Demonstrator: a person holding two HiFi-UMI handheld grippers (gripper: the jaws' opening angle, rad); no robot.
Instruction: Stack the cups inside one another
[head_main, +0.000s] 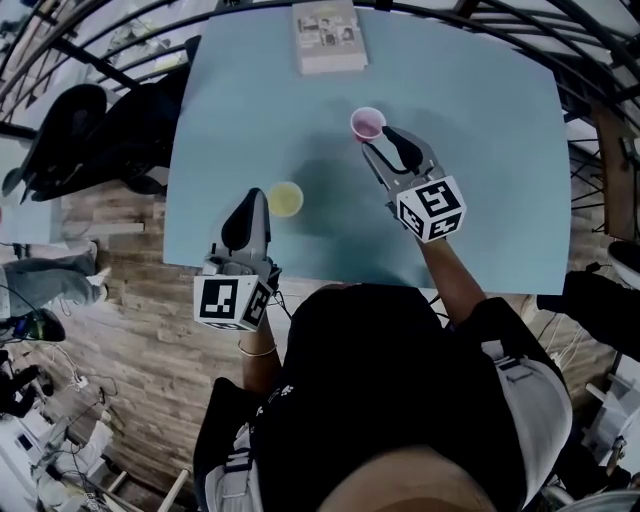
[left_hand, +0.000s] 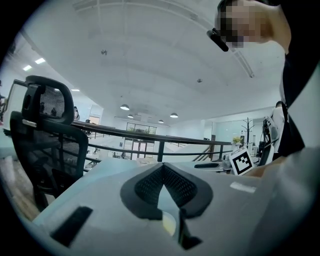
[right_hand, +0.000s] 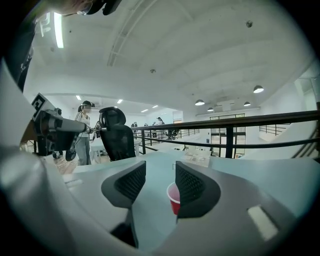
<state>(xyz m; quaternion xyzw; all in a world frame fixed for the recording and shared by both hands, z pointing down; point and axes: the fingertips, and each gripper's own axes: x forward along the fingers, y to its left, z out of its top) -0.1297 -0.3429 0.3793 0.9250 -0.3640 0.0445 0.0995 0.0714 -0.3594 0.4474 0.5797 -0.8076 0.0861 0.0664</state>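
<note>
A pale blue rectangular tabletop (head_main: 480, 200) carries a thick white paperback book (head_main: 329, 38) at its far edge, lying flat with its cover up. Left of the table stands a black mesh-backed office chair (head_main: 60, 140) on a brown wood-plank floor (head_main: 140, 330). A black metal railing (left_hand: 160, 145) runs beyond the table, and farther off stands a person (right_hand: 85, 132).

1. No word, brand or number can be read anywhere.
2. The left marker cube (head_main: 233, 300), at the rear of the left gripper (head_main: 256, 197), bears black-and-white square code patterns without letters.
3. The right marker cube (head_main: 431, 208), behind the right gripper (head_main: 379, 135), bears similar patterns.
4. The book (head_main: 329, 38), well beyond the right gripper, has cover print too small to read.
</note>
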